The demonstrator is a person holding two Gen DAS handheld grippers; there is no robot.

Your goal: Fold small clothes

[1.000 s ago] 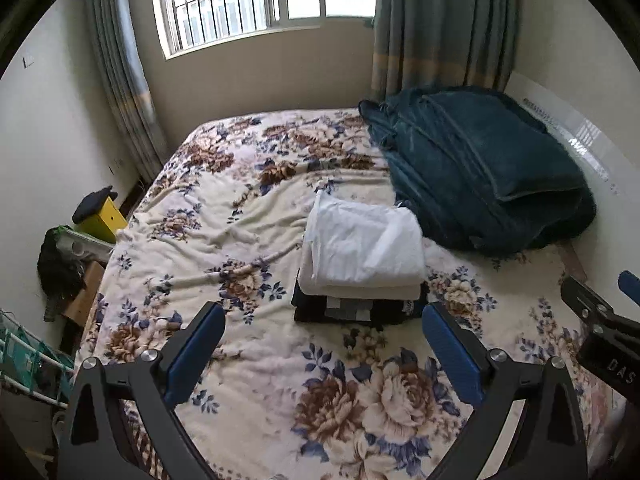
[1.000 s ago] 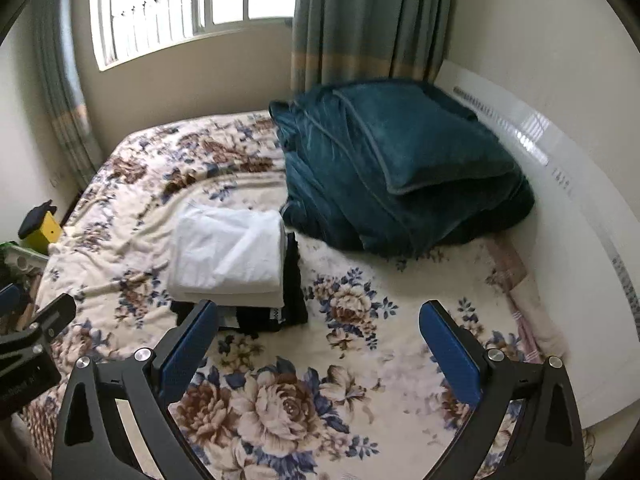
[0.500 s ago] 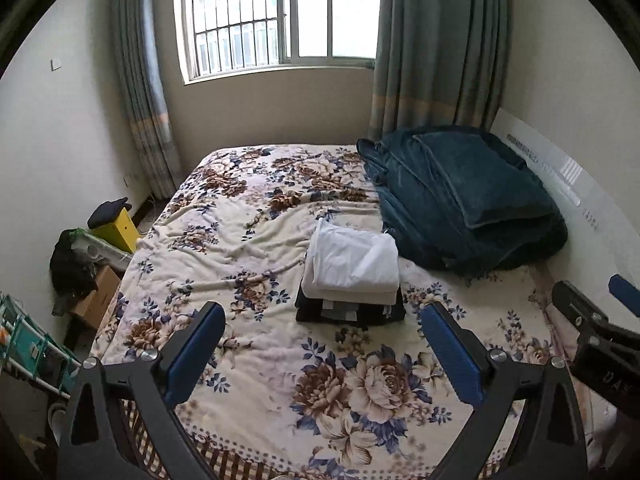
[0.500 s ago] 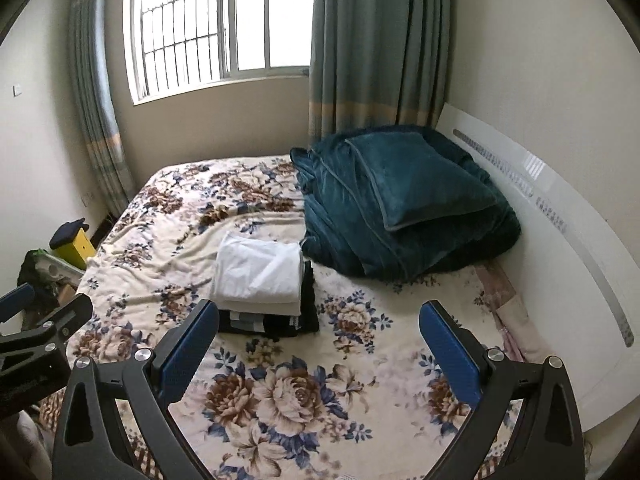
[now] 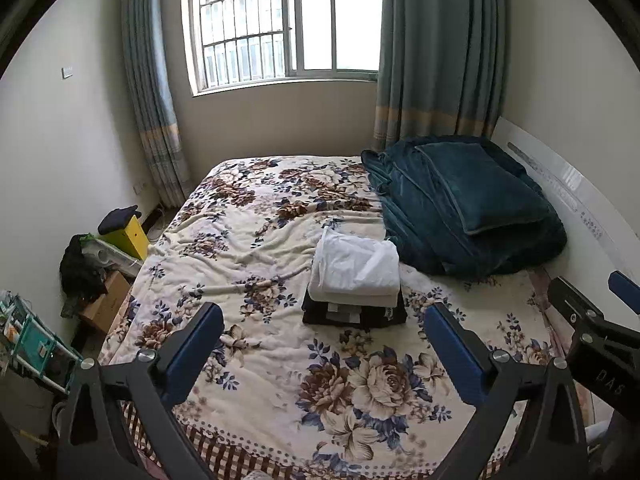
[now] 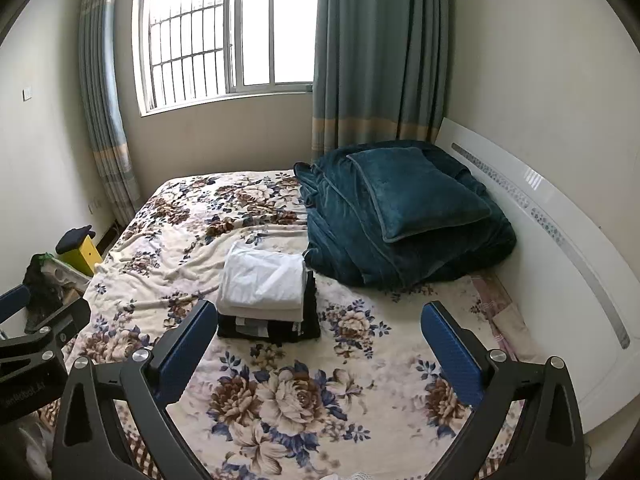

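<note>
Task looks done or nearly so, judging by how things lie. One neat stack of folded clothes sits mid-frame on the bed, just left of the teal blanket pile w/ a pillow on top. In the right wrist view the stack is center-left, touching or just short of the blanket's edge; can't tell which.

Stack makeup: white folded piece on top, a cream/off-white layer under it, dark garments at the bottom w/ pale labels showing on the front edge. Edges roughly squared, top piece a bit rumpled.

Left hand-held gripper: jaws spread wide, nothing between them, hanging over the near part of the bed, well apart from the stack. Right hand-held gripper: same, wide apart and empty, lower center of its frame. Each shows at the edge of the other's view.

What's left: no loose, unfolded small clothes visible anywhere on the floral bedspread. The dark heap on the boxes at frame left, off the bed, may be clothing, but can't tell if it's part of the job. So prob. nothing more to fold here, unless more items are out of view.
</note>
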